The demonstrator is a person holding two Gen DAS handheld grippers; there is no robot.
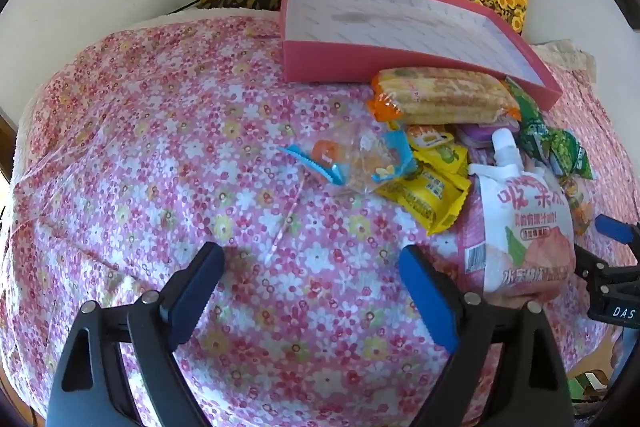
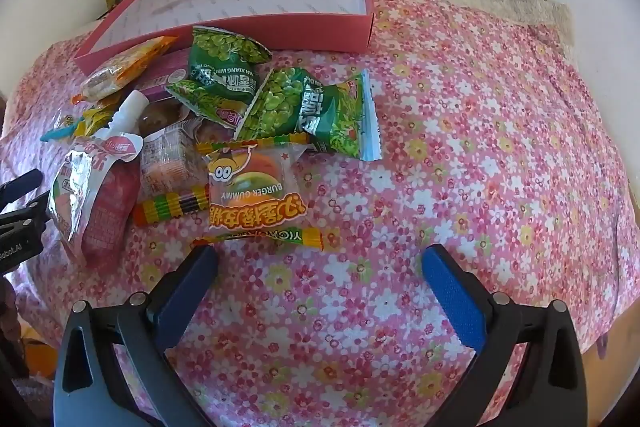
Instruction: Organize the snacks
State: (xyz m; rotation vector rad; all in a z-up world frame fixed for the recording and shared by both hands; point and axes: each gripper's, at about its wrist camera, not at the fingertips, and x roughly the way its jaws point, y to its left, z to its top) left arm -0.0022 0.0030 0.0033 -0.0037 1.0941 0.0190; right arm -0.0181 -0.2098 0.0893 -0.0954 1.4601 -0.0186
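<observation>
Snacks lie heaped on the flowered desk cloth (image 2: 460, 147) just before the empty pink box (image 2: 280, 23), nothing yet packed, so the sorting looks barely begun. Left tool (image 1: 312, 291) and right tool (image 2: 320, 283) both hover wide, holding nothing. The burger gummy packet (image 2: 252, 183) lies nearest the right tool, flat, long axis running away toward the box; the peach jelly pouch (image 1: 524, 227) points its spout boxward. Next move probably calls for straddling one packet's narrow width.
</observation>
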